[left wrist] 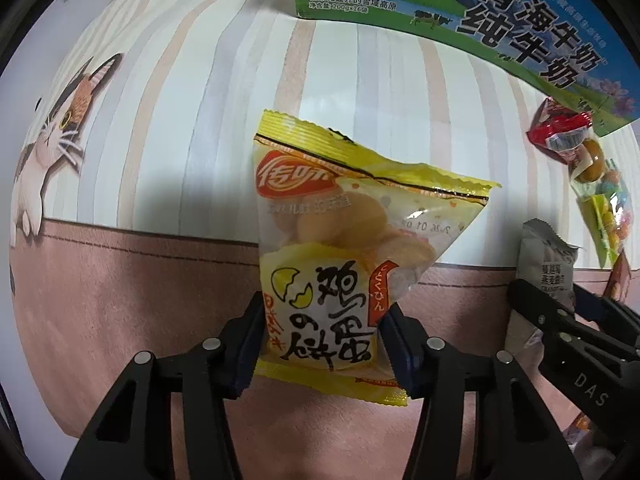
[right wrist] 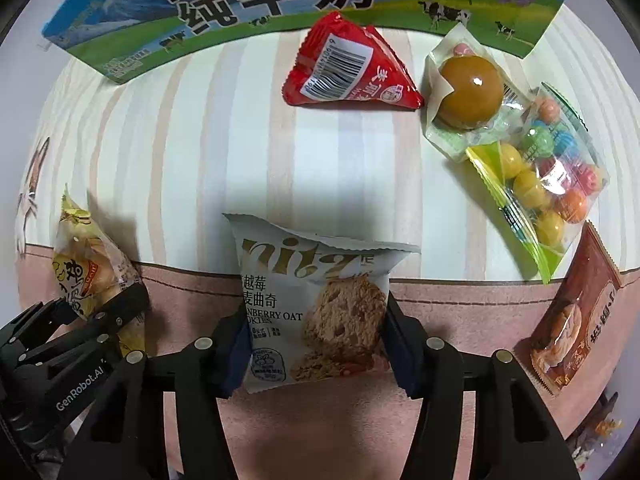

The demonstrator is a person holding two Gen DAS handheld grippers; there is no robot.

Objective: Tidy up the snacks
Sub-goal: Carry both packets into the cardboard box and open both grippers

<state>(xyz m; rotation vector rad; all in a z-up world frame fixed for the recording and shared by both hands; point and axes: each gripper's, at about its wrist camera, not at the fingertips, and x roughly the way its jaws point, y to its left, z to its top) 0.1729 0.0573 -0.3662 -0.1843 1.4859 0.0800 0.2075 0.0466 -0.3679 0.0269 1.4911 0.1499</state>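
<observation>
Both packets are pinched low between the fingers: yellow egg-biscuit packet (left wrist: 328, 264) in the left gripper (left wrist: 320, 344), grey oat-cookie packet (right wrist: 316, 308) in the right gripper (right wrist: 316, 348). Light, crinkly film is judged slippery, the contents brittle; a grip on the lower body, not squeezed hard, seems best. Ahead of the right fingertips, well apart: red triangular pouch (right wrist: 348, 68), round pastry (right wrist: 468, 92), gumball bag (right wrist: 548, 172). Milk carton (right wrist: 280, 4) lies beyond. Brown packet (right wrist: 576, 316) lies right of the fingers.

Six snack packets, one milk box, two grippers.
One each: yellow egg-biscuit bag (left wrist: 332, 256), grey cookie bag (right wrist: 316, 312), red pouch (right wrist: 348, 68), bun pack (right wrist: 468, 92), candy-ball bag (right wrist: 548, 184), brown packet (right wrist: 576, 316); milk box (right wrist: 280, 4).
</observation>
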